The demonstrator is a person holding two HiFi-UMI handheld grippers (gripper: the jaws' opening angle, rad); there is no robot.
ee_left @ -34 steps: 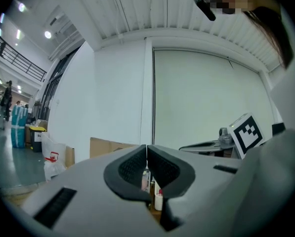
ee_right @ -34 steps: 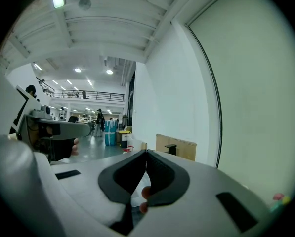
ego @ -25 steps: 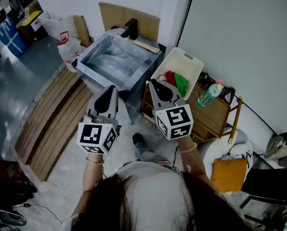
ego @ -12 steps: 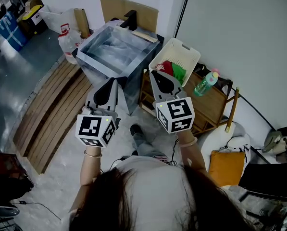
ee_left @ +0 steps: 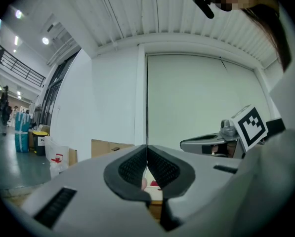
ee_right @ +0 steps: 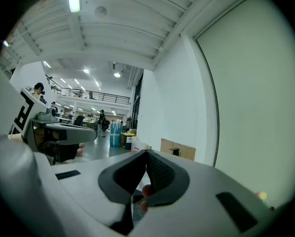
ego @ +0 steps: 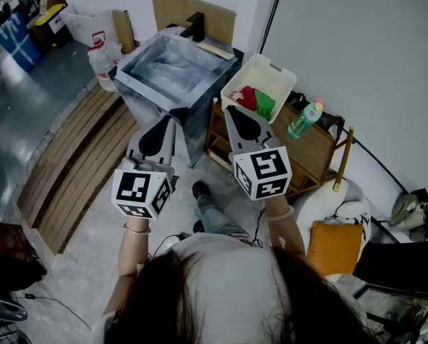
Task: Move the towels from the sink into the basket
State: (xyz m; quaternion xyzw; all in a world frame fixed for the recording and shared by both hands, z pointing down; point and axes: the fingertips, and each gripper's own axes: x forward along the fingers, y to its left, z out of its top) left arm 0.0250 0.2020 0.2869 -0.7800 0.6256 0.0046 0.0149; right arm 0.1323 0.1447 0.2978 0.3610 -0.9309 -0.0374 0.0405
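The steel sink (ego: 140, 76) with a black tap (ego: 194, 27) stands ahead of me; I cannot make out a towel inside its pale, shiny basin. To its right a white basket (ego: 277, 77) holds a red towel (ego: 246, 97) and a green towel (ego: 267, 106). My left gripper (ego: 162, 123) hangs in the air short of the sink's near corner, jaws shut and empty (ee_left: 147, 154). My right gripper (ego: 231, 113) is held short of the basket, also shut with nothing in it (ee_right: 146, 154).
The basket rests on a low wooden shelf (ego: 317, 160) that also carries a green bottle (ego: 303, 120). Wooden slats (ego: 74, 174) lie on the floor at left. An orange cushion (ego: 334, 248) is at right, and bags (ego: 102, 59) and cardboard (ego: 167, 9) stand behind the sink.
Both grippers stay shut and side by side. The sink and basket have slid slightly up and left in the head view; the grippers sit a little lower in it.
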